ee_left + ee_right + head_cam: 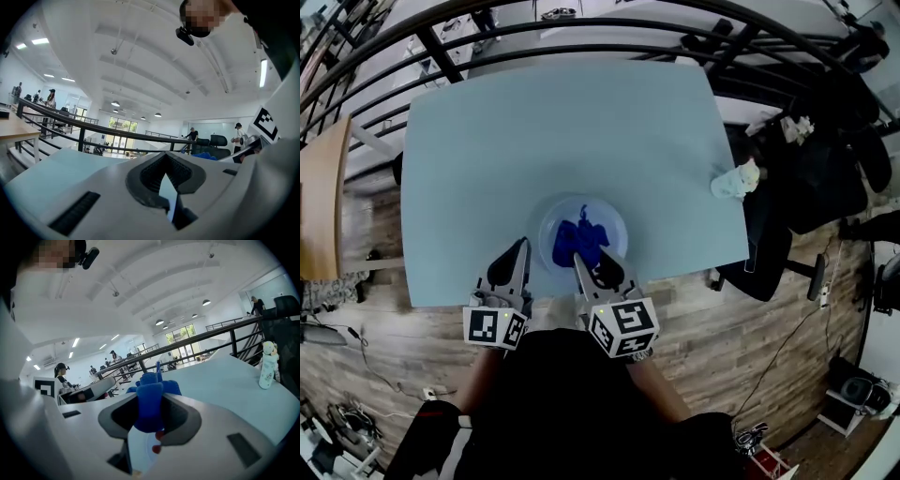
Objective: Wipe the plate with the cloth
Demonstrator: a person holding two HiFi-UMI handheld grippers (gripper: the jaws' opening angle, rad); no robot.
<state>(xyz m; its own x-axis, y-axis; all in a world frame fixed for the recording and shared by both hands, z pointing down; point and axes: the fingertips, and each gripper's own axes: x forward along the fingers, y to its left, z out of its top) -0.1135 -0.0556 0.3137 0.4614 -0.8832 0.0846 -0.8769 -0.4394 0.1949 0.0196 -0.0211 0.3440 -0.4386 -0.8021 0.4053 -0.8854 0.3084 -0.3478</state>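
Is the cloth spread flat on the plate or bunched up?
Bunched up: the blue cloth sits as a crumpled heap on the plate, its near end pinched between the right gripper's jaws.

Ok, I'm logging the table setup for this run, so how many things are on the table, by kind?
plate: 1
blue cloth: 1
white bottle: 1
Total: 3

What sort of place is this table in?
Likely an open-plan office or lab on a mezzanine: a black railing edges the floor, office chairs stand beyond the table, and other people stand in the background.
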